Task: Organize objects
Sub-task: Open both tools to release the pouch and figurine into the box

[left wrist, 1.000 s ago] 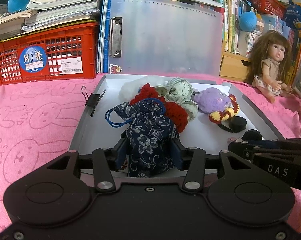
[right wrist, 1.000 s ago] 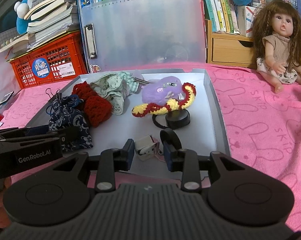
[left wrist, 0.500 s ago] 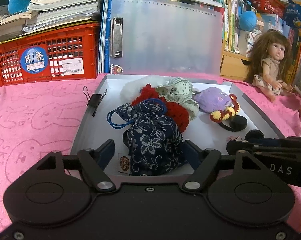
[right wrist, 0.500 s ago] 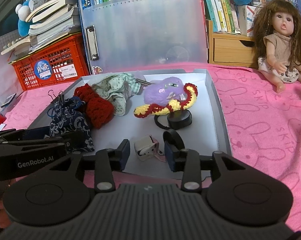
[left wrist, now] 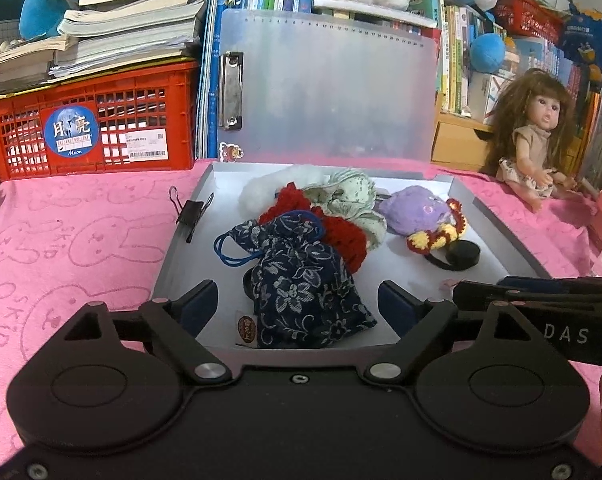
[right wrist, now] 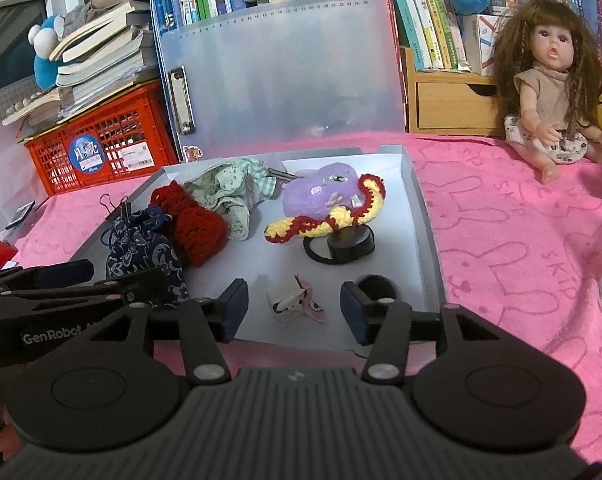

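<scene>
Left gripper [left wrist: 297, 306]: jaws spread wide, holding nothing. They were clamped on the navy floral fabric drawstring pouch [left wrist: 305, 280] a second ago; it now lies free, slumped, at the near edge of the shallow grey cardboard tray [left wrist: 173, 248]. Right gripper [right wrist: 295, 312]: also opened wider than before, empty, straddling a small folded white paper figure [right wrist: 293, 300] on the tray floor. A red crocheted piece [right wrist: 197, 228] touches the pouch.
</scene>
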Demonstrator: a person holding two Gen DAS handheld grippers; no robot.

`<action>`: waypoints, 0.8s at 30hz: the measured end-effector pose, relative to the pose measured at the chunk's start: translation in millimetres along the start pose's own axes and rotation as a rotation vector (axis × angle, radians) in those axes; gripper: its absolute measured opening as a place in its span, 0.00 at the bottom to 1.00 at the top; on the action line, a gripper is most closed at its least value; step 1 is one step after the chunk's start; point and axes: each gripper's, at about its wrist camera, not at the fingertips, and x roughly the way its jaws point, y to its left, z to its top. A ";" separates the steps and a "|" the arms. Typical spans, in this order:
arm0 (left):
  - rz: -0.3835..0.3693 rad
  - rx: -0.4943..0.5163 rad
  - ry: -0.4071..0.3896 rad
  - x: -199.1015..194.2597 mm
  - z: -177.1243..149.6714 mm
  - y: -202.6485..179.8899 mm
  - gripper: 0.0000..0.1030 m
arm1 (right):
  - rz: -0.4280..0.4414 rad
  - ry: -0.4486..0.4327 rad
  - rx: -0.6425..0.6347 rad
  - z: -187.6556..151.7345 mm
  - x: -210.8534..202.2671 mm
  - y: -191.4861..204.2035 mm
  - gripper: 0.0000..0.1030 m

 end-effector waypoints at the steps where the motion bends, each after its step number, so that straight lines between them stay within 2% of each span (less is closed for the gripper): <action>1: -0.003 -0.002 -0.003 -2.1 1.0 -0.2 0.86 | 0.001 -0.009 -0.003 1.0 -4.3 -0.4 0.66; 15: -0.009 0.001 -0.045 -29.4 7.2 -2.9 0.94 | -0.027 -0.066 -0.019 5.7 -30.6 -3.1 0.83; 24: -0.017 -0.003 -0.059 -50.4 5.9 -0.8 0.95 | -0.034 -0.088 -0.009 5.5 -48.7 -4.1 0.88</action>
